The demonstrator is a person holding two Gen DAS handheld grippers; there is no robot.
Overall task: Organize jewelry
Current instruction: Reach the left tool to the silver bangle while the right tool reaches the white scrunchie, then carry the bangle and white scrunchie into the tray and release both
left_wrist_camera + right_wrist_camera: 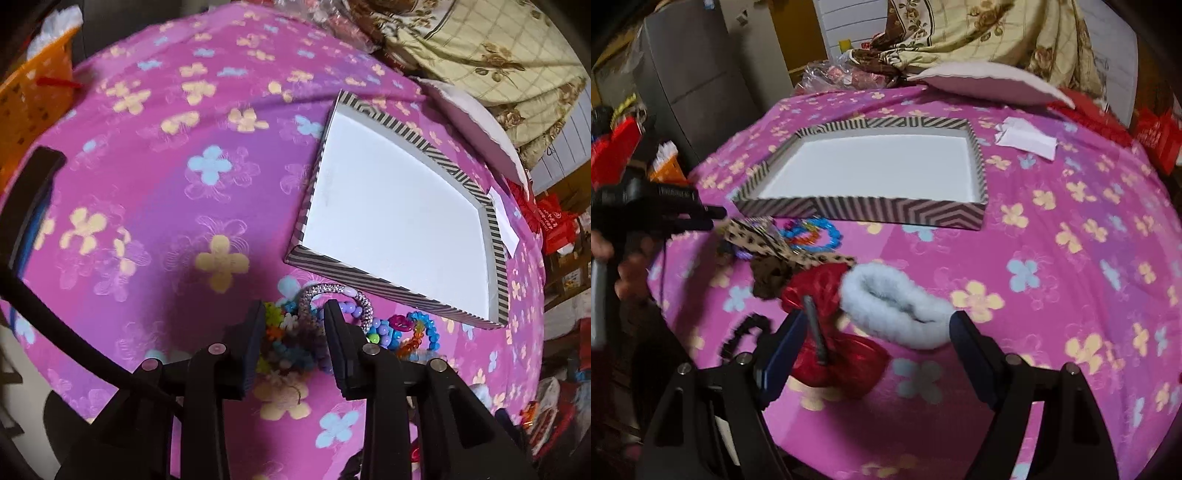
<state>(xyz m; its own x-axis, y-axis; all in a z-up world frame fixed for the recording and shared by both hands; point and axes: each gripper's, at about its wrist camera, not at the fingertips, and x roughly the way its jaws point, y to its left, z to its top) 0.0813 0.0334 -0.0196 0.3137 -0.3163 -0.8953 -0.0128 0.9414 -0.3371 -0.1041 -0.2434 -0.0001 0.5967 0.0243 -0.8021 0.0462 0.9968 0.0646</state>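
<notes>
Left wrist view shows my left gripper released, jaws straddling a tangle of bright beaded plastic bracelets lying just in front of the empty white tray with the black-and-white striped rim. I should lower squarely, pinch one strand, not the heap. My right gripper is also released, hovering over a red foil bow clip and white fluffy scrunchie on the pink flowered bench.

A grey cabinet stands at the back left — floral beige bedding heaped behind the pink flowered tablecloth.
</notes>
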